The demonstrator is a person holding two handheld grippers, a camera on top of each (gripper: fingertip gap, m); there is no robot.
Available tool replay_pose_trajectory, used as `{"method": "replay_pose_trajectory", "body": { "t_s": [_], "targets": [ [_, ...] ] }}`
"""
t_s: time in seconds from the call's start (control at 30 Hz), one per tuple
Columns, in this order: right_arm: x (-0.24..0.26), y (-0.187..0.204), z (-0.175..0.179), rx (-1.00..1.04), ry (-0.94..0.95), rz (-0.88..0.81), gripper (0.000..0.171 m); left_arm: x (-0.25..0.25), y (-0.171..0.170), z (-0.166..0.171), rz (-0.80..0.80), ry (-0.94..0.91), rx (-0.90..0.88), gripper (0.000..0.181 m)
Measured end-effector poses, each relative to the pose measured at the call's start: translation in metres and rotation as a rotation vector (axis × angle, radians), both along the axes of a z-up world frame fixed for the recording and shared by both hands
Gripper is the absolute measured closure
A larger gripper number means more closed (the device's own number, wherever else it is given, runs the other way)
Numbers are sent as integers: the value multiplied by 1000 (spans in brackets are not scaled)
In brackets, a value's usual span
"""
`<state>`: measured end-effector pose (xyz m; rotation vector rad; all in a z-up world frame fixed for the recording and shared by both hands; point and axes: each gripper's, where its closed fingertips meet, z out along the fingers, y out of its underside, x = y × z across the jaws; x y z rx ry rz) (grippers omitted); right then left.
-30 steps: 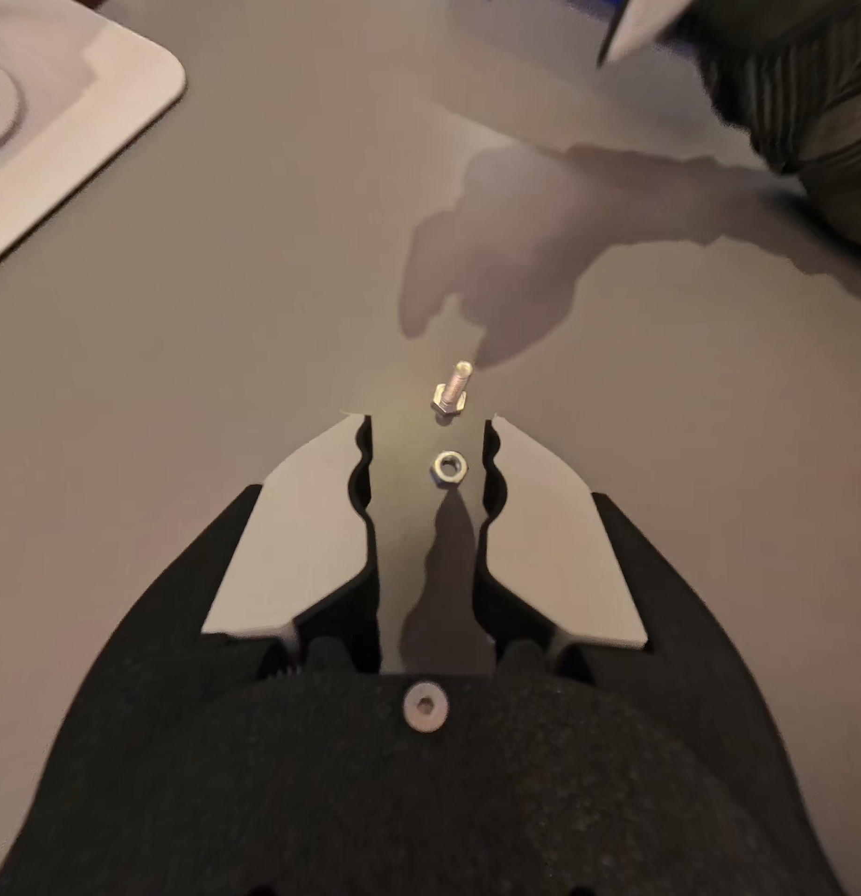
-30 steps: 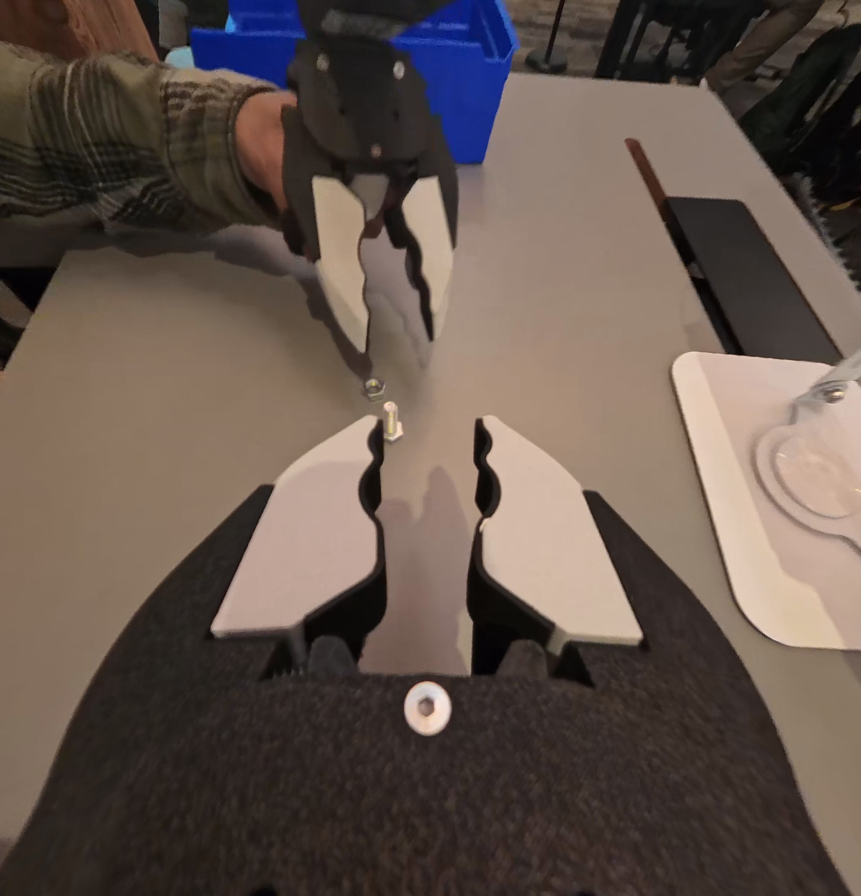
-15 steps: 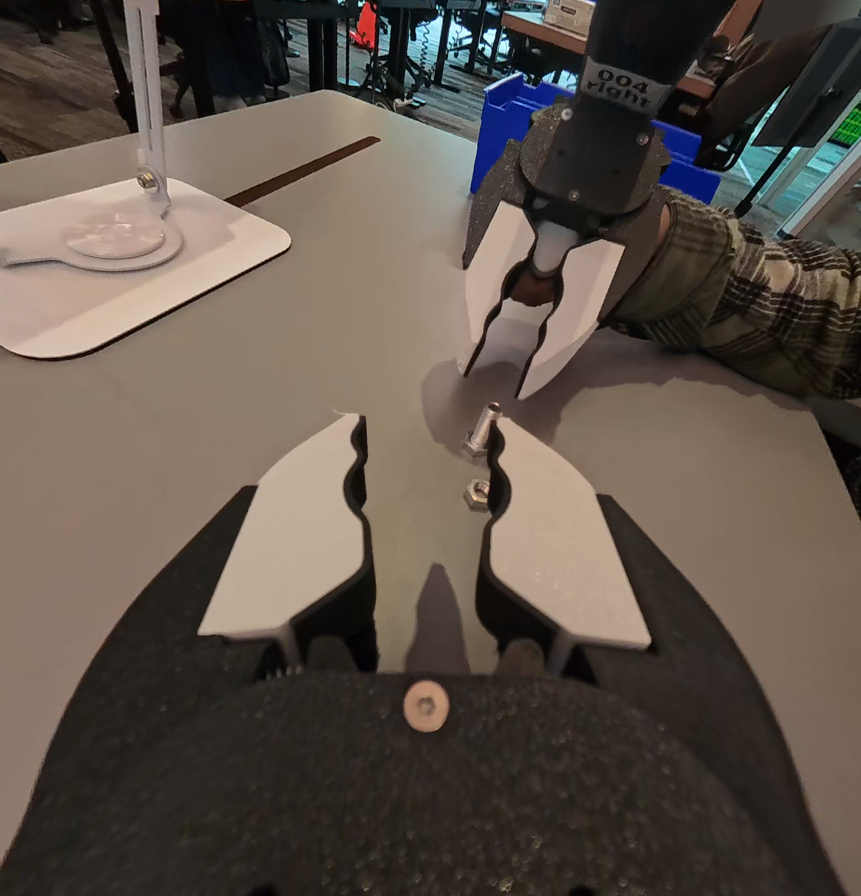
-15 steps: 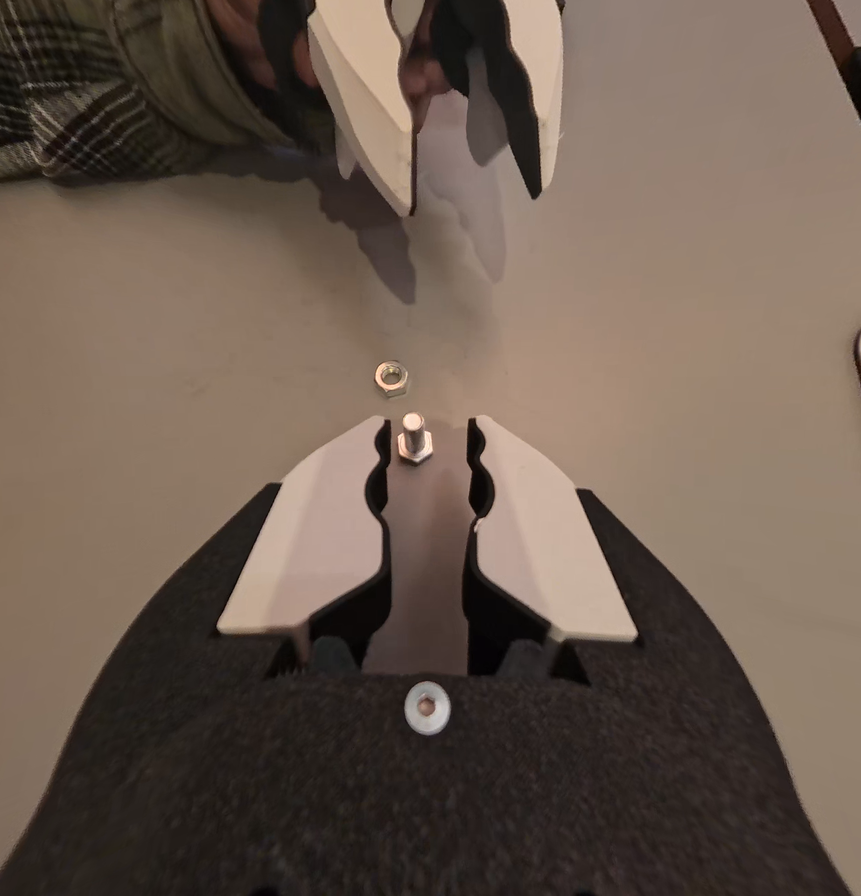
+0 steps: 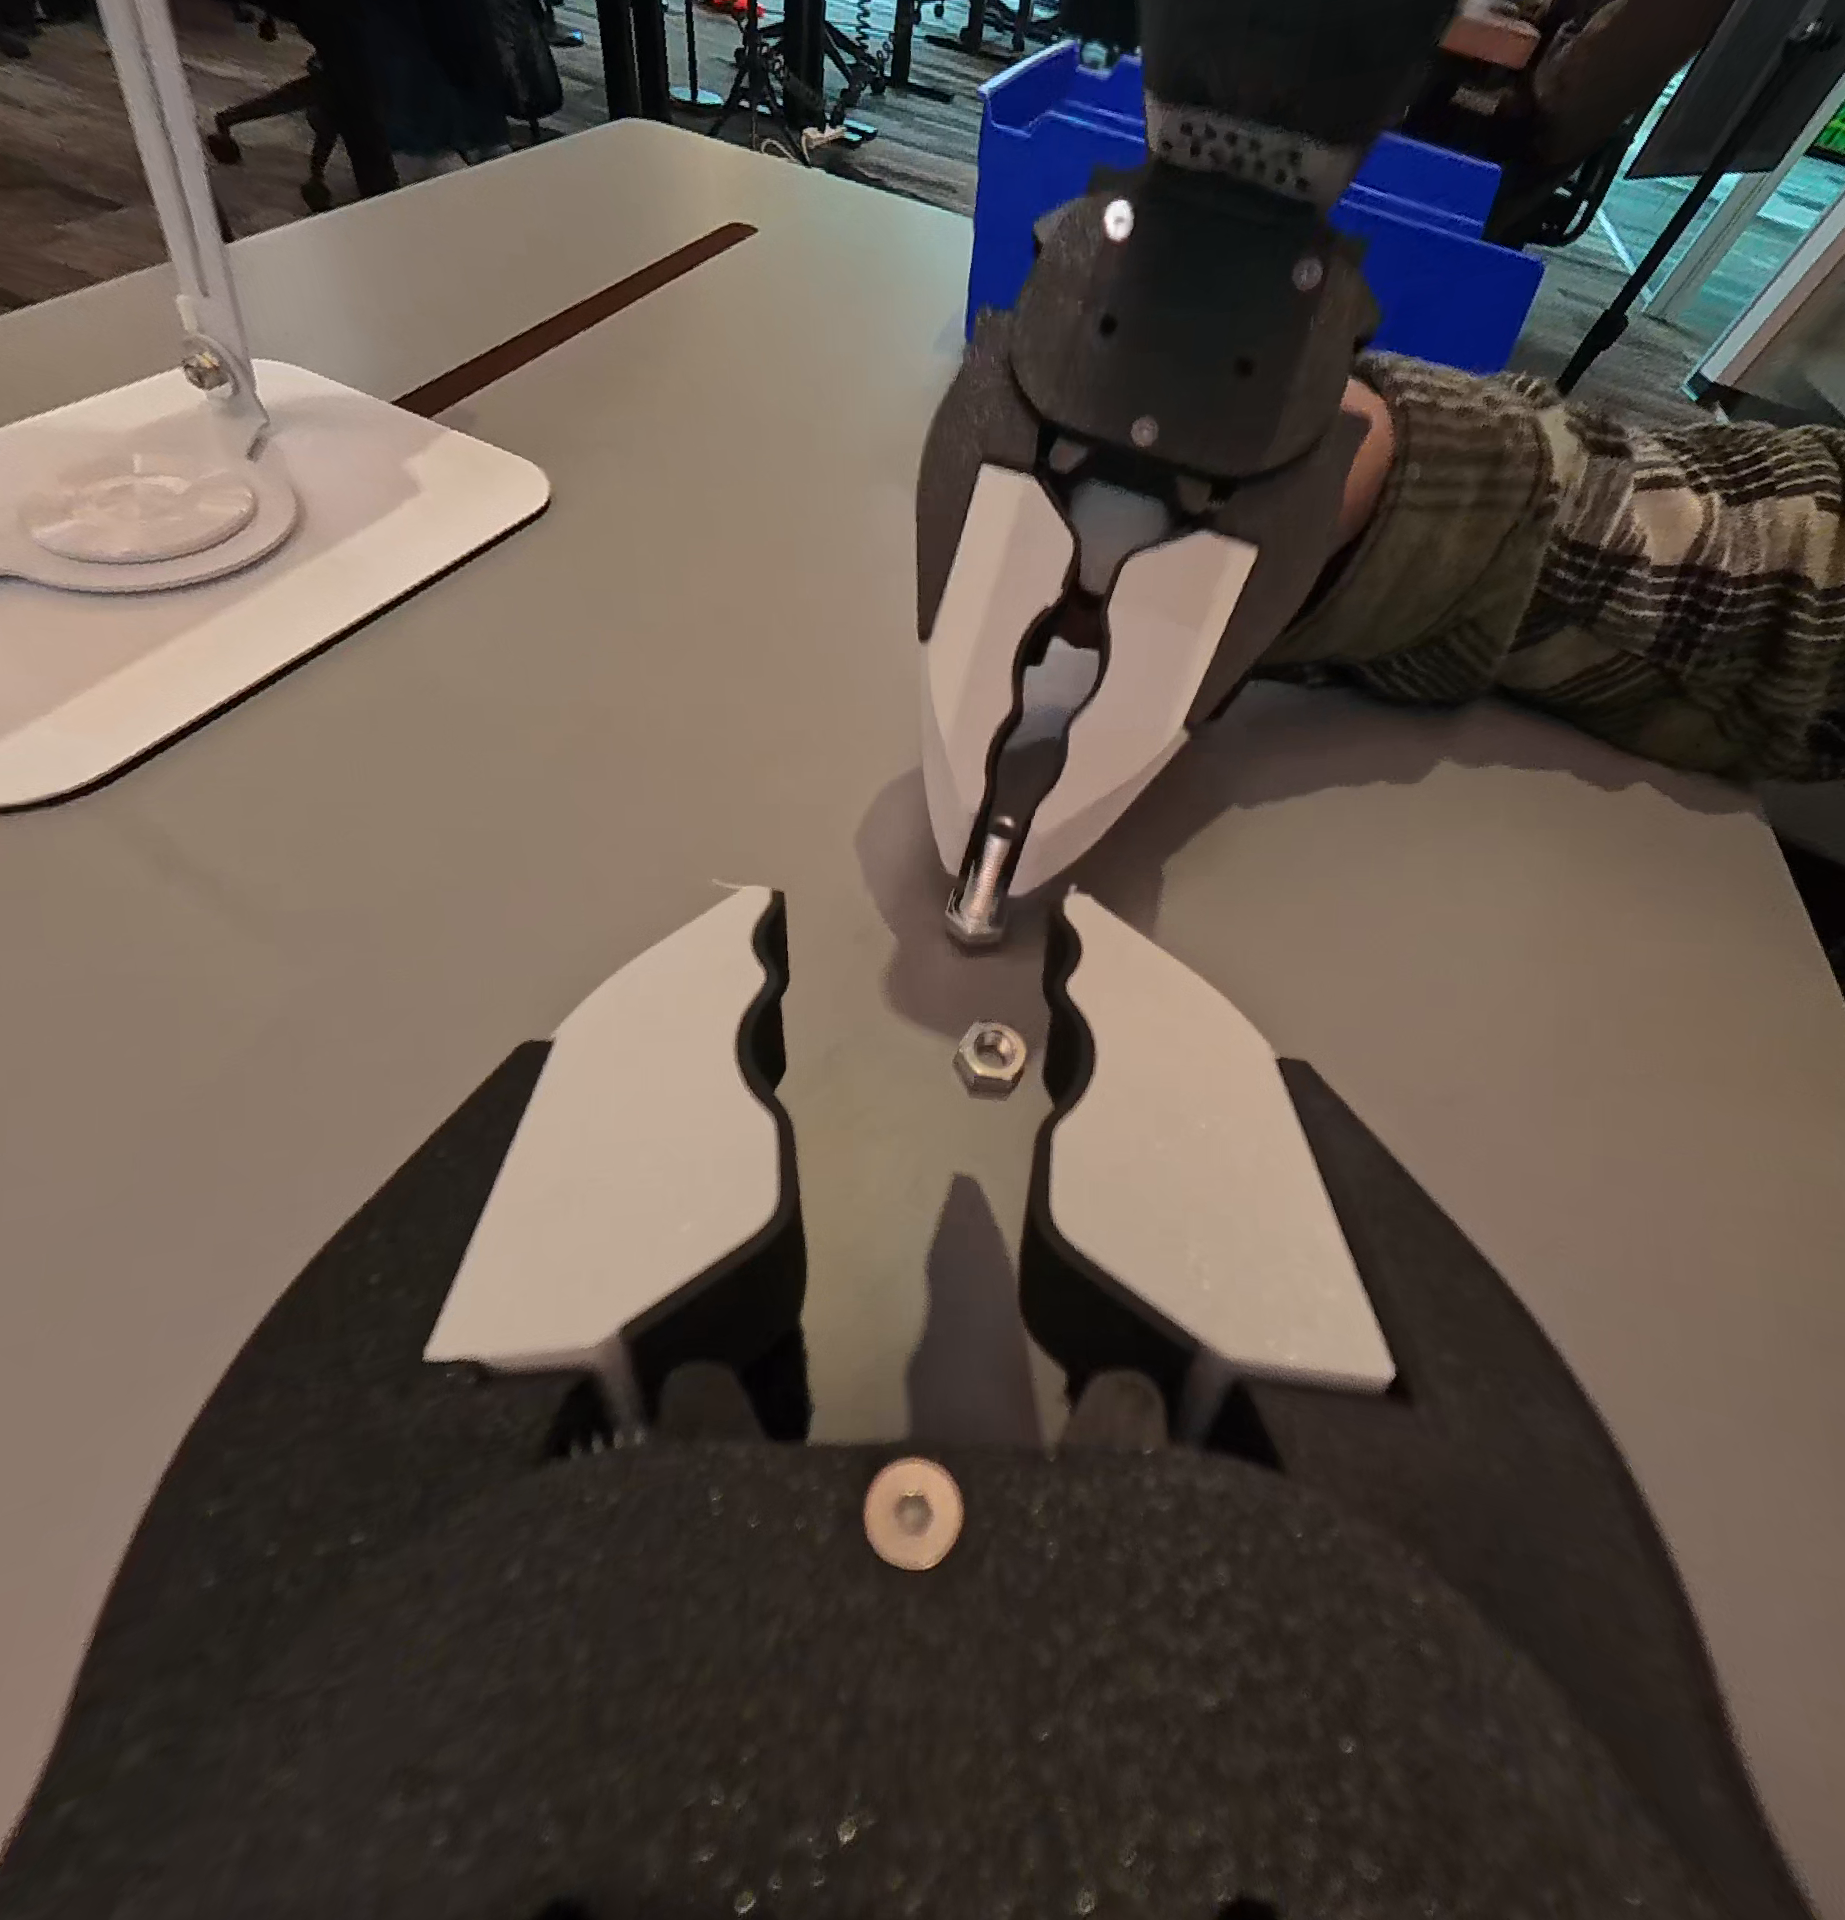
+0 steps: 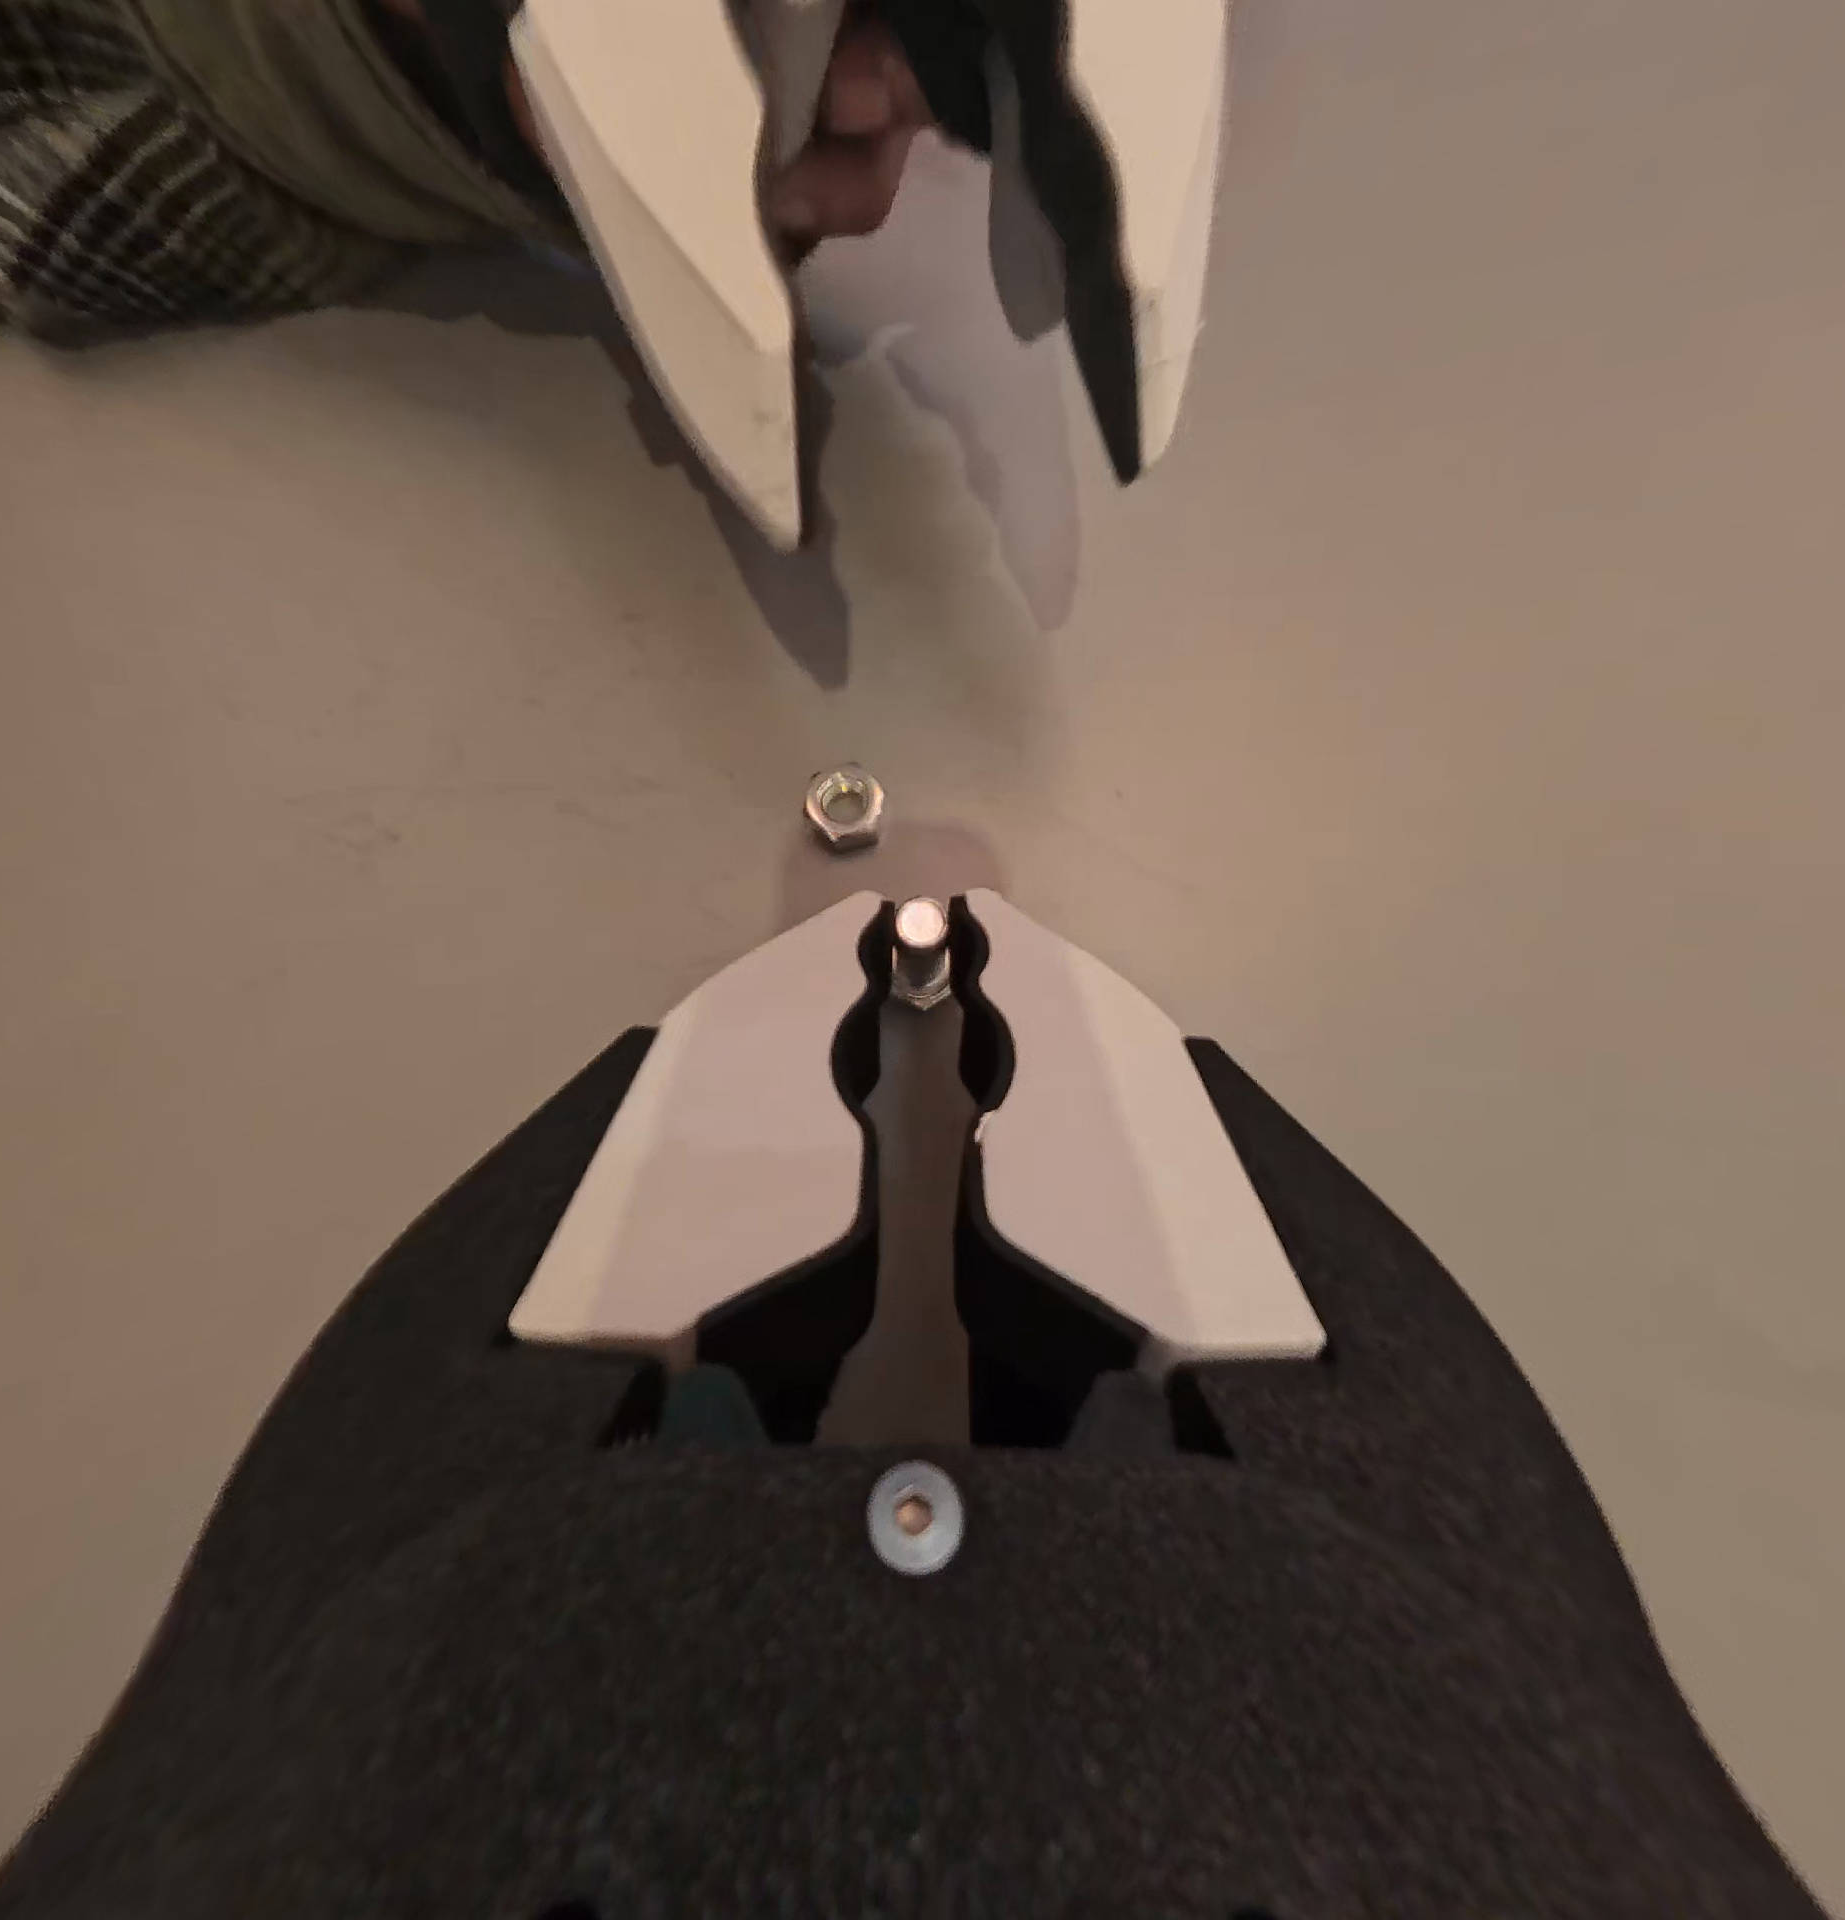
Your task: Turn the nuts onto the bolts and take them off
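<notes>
a smooth matte grey table (image 5: 482, 790) fills both views. the right gripper (image 6: 920, 914), with pale wedge-shaped fingers whose black inner edges are cut in wavy scallops, is pinched around the threaded shaft of a small silver bolt (image 6: 918, 951). the bolt stands nearly upright on its hexagonal head, which rests on the table; its flat round tip shines between the fingertips. from the left wrist view the same right gripper (image 5: 985, 868) reaches down from across the table, its rough black body held by a person's hand in a green and tan plaid sleeve (image 5: 1624, 592), and the bolt (image 5: 982, 894) leans slightly inside the grip.

the left gripper (image 5: 913, 920) is spread wide, holding nothing. its fingers are the same pale wedges set on a grainy black frame. a small silver hexagonal nut (image 5: 989, 1060) lies flat on the table between those fingers, close to the inner edge of the right-hand one and just beside the bolt's head, not touching it. in the right wrist view the nut (image 6: 843, 810) lies just past the closed fingertips, with the left gripper (image 6: 959, 499) tilted above it.

a white rounded plate (image 5: 305, 623) carrying a clear disc and a slim upright stand sits well apart, and a blue plastic bin (image 5: 1437, 239) stands at the table's far edge.
</notes>
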<state>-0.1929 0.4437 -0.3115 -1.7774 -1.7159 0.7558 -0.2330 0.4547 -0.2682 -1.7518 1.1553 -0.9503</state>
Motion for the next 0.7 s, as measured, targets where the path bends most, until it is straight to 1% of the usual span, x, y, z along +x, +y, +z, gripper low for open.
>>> {"method": "replay_pose_trajectory", "body": {
  "t_s": [0.07, 0.17, 0.23, 0.3, 0.43, 0.7],
  "targets": [
    [4, 0, 20, -38, 43, -22, 162, 5, -3, -3, -14, 11, 2, 134],
    [7, -5, 61, -60, 154, -42, 162, 18, -11, -6, -49, 6, -10, 134],
    [8, -10, 76, -44, 178, -30, 162, 30, -19, -6, -82, -12, -20, 134],
    [9, -15, 79, -29, 158, -17, 162, 40, -27, -5, -115, -24, -27, 134],
    [2, -24, 79, -62, 175, 25, 162, 54, -39, -1, -156, -69, -50, 135],
    [-4, -30, 80, -70, 188, 56, 162, 59, -45, 7, -187, -127, -51, 142]
  ]
}}
